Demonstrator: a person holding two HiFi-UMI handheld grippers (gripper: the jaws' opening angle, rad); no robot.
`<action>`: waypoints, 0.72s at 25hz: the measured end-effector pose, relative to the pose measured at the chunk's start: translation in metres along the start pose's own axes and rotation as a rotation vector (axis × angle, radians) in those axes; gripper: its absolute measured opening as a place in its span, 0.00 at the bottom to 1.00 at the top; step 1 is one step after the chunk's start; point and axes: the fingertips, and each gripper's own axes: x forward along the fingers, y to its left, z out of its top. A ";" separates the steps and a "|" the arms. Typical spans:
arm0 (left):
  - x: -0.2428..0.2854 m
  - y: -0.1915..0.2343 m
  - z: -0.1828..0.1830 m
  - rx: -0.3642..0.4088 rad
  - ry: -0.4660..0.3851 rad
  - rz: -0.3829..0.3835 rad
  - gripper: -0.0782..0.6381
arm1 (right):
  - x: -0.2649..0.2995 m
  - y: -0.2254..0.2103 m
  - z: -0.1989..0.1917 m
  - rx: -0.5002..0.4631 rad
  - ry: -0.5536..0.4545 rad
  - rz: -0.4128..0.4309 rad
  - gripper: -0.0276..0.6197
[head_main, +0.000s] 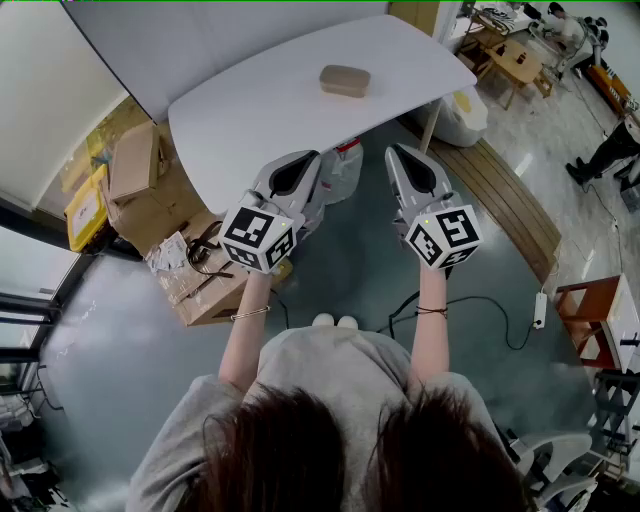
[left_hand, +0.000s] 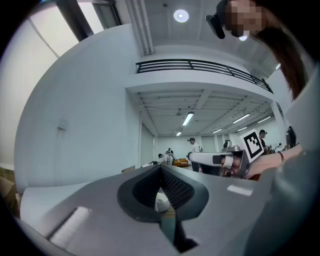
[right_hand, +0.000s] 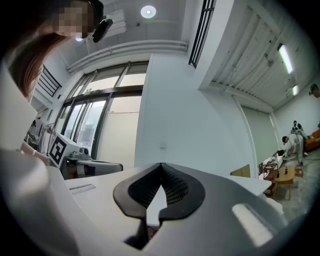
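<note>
In the head view I hold both grippers side by side in the air, just short of the near edge of a white table (head_main: 250, 110). A tan oblong block (head_main: 345, 80) lies on the table's far side, well beyond both tips. My left gripper (head_main: 305, 158) has its jaws closed tip to tip with nothing between them, as the left gripper view (left_hand: 161, 169) confirms. My right gripper (head_main: 398, 152) is likewise shut and empty (right_hand: 161, 167). Both point slightly upward, so their views show walls and ceiling. The other gripper shows at the side of each gripper view.
Cardboard boxes (head_main: 150, 190) and a yellow box (head_main: 88, 208) stand on the floor at the left. A white container (head_main: 342, 170) sits under the table edge. A white sack (head_main: 465, 115), wooden planks (head_main: 505, 195), a power strip (head_main: 540, 310) and a wooden stand (head_main: 600, 320) are at the right.
</note>
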 end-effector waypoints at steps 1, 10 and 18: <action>0.001 -0.001 0.000 0.000 0.000 -0.001 0.09 | 0.000 0.000 0.000 0.001 0.000 0.001 0.06; 0.010 -0.003 -0.004 -0.006 0.008 0.000 0.10 | -0.002 -0.011 -0.006 0.015 0.014 -0.007 0.06; 0.015 0.001 -0.011 -0.019 0.020 0.026 0.09 | 0.000 -0.023 -0.008 0.057 0.004 -0.001 0.06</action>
